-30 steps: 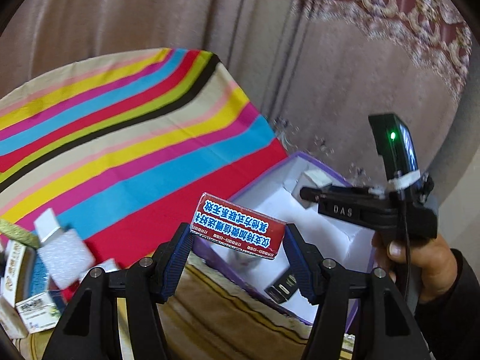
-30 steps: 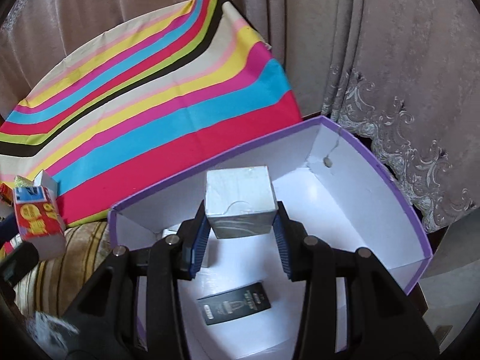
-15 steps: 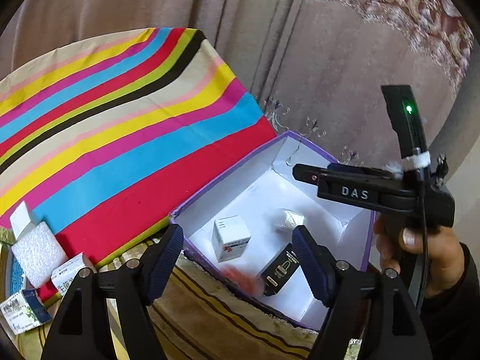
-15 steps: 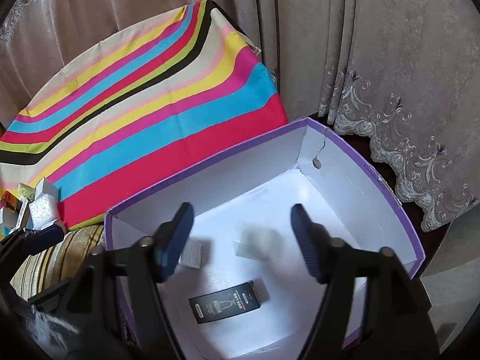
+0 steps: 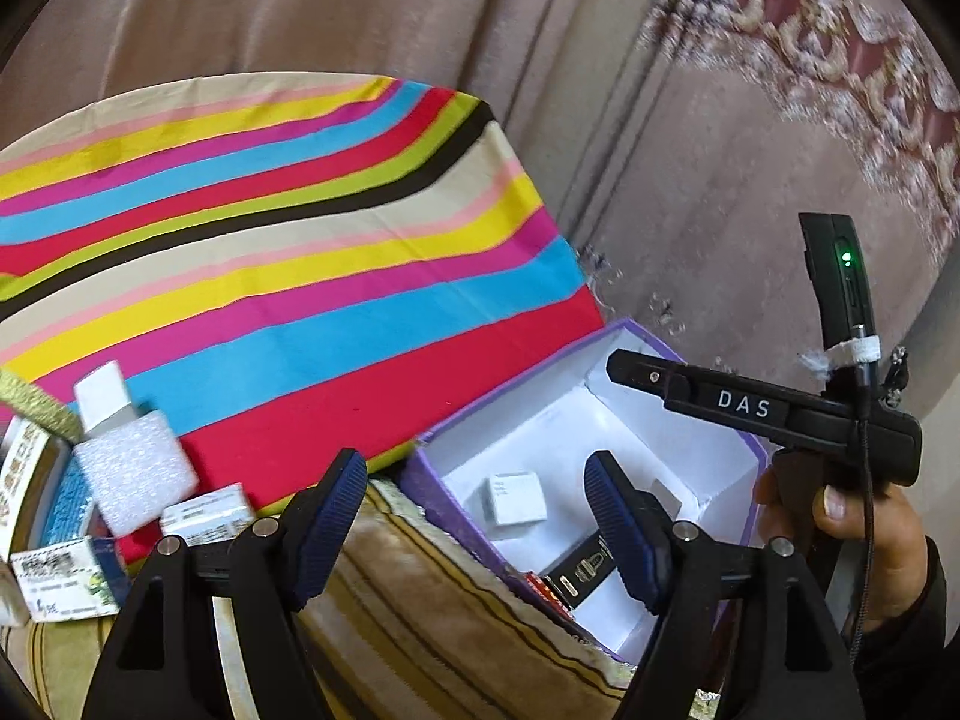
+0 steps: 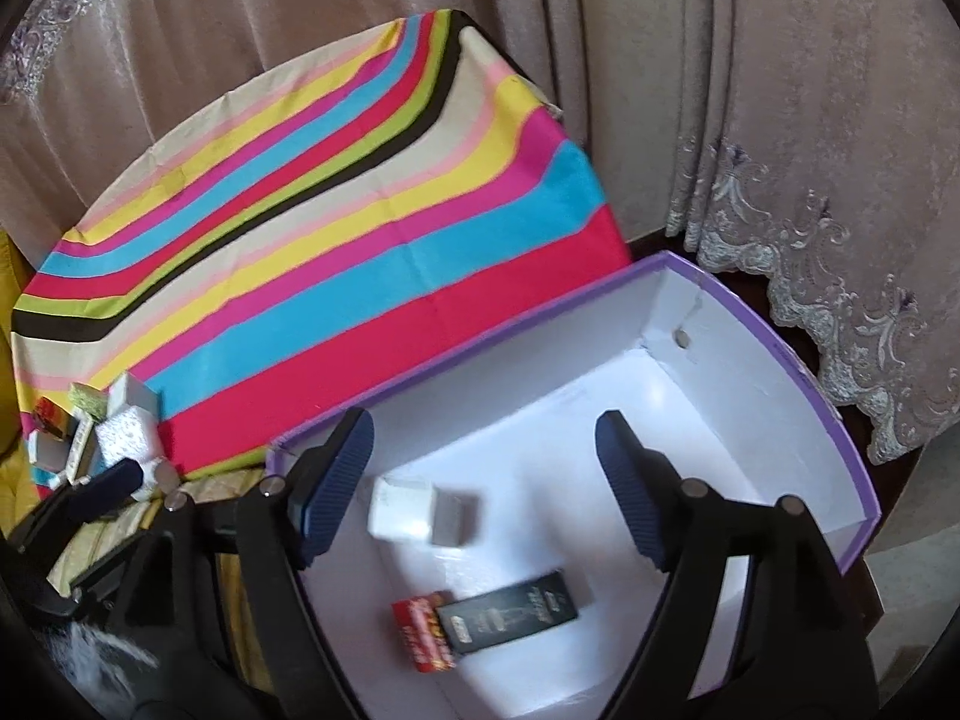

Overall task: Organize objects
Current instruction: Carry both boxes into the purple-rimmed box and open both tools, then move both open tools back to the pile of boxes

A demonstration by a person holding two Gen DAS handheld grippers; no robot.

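A purple box (image 6: 840, 438) with a white inside stands at the edge of the striped cloth. In it lie a white carton (image 6: 399, 510), a silver box (image 6: 450, 519), a black box (image 6: 510, 609) and a red box (image 6: 423, 630). My right gripper (image 6: 483, 468) hovers over the box; its jaws are opening with nothing between them. My left gripper (image 5: 477, 510) is open and empty above the box's near left corner (image 5: 420, 450). The left wrist view shows the white carton (image 5: 516, 498) and black box (image 5: 582, 576), and a hand (image 5: 852, 516) holding the right gripper's body (image 5: 744, 408).
A striped cloth (image 5: 270, 276) covers the surface behind the box. At its left end sit a white foam block (image 5: 132, 474) and several small cartons (image 5: 204, 516). A brown striped cushion (image 5: 420, 600) lies in front. Curtains (image 6: 750, 120) hang close behind.
The left gripper let go of the red box, the right one of the silver box; both now lie in the purple box. Both pairs of jaws have spread apart.
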